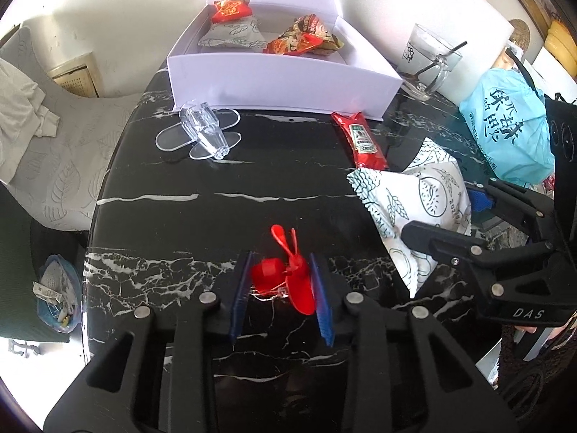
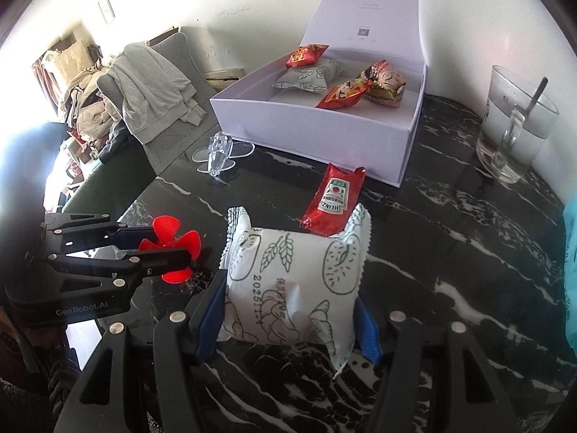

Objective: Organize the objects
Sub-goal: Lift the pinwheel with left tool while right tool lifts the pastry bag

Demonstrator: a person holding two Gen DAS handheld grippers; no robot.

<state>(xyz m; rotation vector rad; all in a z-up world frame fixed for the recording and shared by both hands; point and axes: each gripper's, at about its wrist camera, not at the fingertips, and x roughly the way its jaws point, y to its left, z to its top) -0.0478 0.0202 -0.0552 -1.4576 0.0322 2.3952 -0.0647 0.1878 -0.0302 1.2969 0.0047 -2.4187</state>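
left gripper (image 1: 281, 281): pads clamped on red propeller (image 1: 288, 274), low over black marble table (image 1: 216, 180).
right gripper (image 2: 288, 310): clamped on white snack packet (image 2: 292, 281).
ketchup sachet (image 2: 333, 198): flat on table, beyond the packet.
white box (image 2: 310, 133): open at far edge, four snack packs inside.

Black white-veined marble counter (image 1: 216, 187) against a white wall (image 1: 126, 18); grey leaf-patterned chair (image 2: 169, 108) draped with pale clothing (image 2: 151, 86) alongside; strong daylight enters from the left.
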